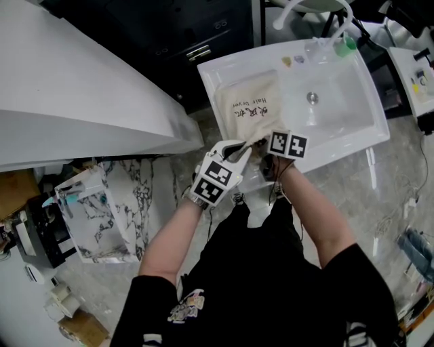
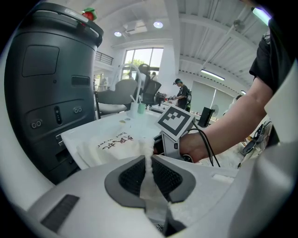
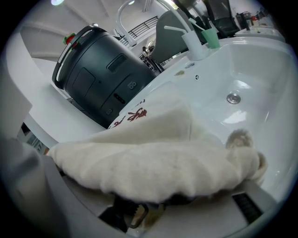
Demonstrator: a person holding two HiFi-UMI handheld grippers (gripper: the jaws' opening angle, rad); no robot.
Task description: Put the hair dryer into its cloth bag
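Note:
The cream cloth bag [image 1: 249,108], printed with dark characters, lies bulging on the white sink counter [image 1: 220,71] left of the basin. My left gripper [image 1: 239,150] is at the bag's near end. In the left gripper view its jaws [image 2: 150,162] are shut on a thin fold of the bag's edge [image 2: 148,181]. My right gripper [image 1: 269,141] sits just to the right, its marker cube [image 2: 176,122] close by. In the right gripper view the bunched bag mouth [image 3: 158,162] lies over the wide-apart jaws, and one pad [image 3: 247,207] shows bare. The hair dryer does not show; something dark [image 3: 135,214] sits under the cloth.
The basin [image 1: 339,115] with its drain [image 1: 312,97] is right of the bag; a faucet [image 1: 305,7] and a green cup [image 1: 346,46] stand behind it. A dark cabinet [image 2: 46,93] stands at the counter's left end. A long white counter [image 1: 68,88] runs at my left.

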